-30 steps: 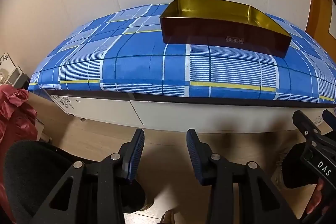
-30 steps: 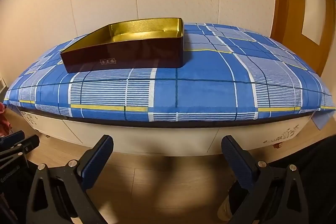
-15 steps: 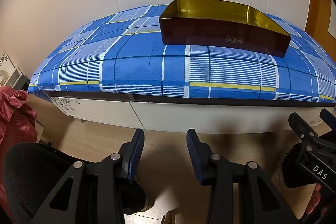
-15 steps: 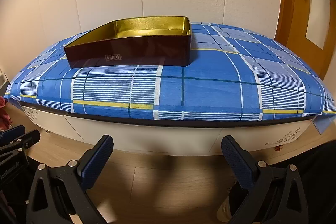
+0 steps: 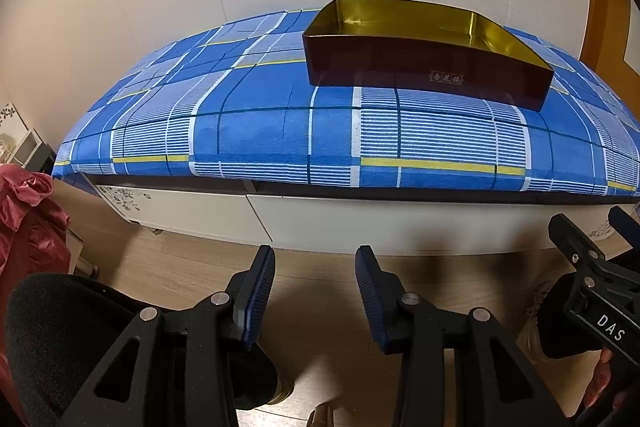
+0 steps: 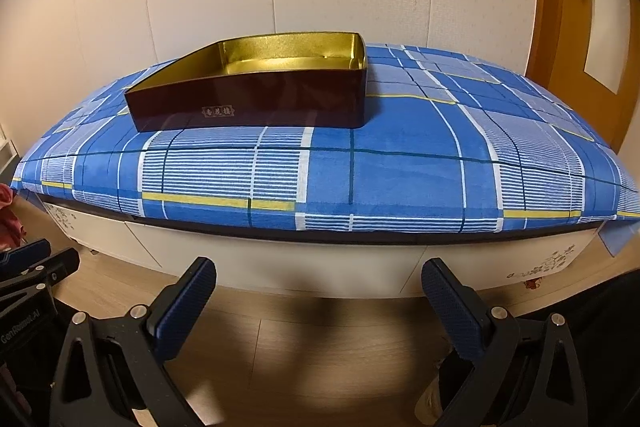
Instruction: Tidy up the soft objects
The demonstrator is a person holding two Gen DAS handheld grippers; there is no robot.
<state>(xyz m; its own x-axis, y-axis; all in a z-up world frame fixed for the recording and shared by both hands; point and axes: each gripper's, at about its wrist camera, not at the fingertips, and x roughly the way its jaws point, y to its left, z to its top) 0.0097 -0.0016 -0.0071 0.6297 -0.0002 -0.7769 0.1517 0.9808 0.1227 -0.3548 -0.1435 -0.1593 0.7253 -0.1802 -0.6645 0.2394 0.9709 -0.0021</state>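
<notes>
Left wrist view: the left gripper is hovering above the wooden floor, tilting down, its jaws standing narrowly apart around nothing, while the gold-lined box is sitting on the blue plaid cloth ahead; red fabric, possibly a soft item, is bunching at far left. Right wrist view: the right gripper is pointing downward with jaws spread wide and empty, facing the same box resting left of centre on the cloth.

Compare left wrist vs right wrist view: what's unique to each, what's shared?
Left wrist only: crumpled red satin fabric at the left edge, and the left gripper, jaws narrowly apart and empty.
Right wrist only: orange wooden door, and the right gripper, jaws wide, empty.
Both: gold-lined dark red rectangular box, empty, on the blue plaid cloth.
</notes>
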